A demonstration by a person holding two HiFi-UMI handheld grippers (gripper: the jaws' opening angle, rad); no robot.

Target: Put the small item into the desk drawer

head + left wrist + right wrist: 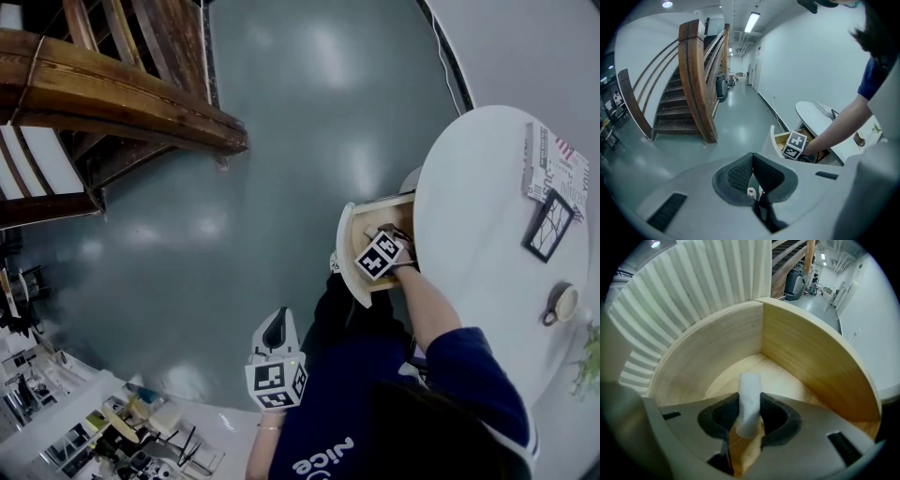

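The small item (750,397), a short white cylinder, stands upright between the pads of my right gripper (750,414), which is shut on it. That gripper (382,246) reaches into the open wooden drawer (353,246) of the round white desk (478,234). Below the item lie the drawer's pale floor and curved wooden wall (806,357). Whether the item touches the floor is hidden. My left gripper (275,330) hangs beside the person's waist, away from the desk. Its jaws (752,168) are shut with nothing between them. From there the drawer (780,140) shows to the right.
On the desk lie a printed booklet (551,167), a dark framed object (549,225) and a cup (562,303), with a plant (591,361) at its edge. A wooden staircase (112,84) rises at the upper left. A cluttered bench (112,427) fills the lower left corner.
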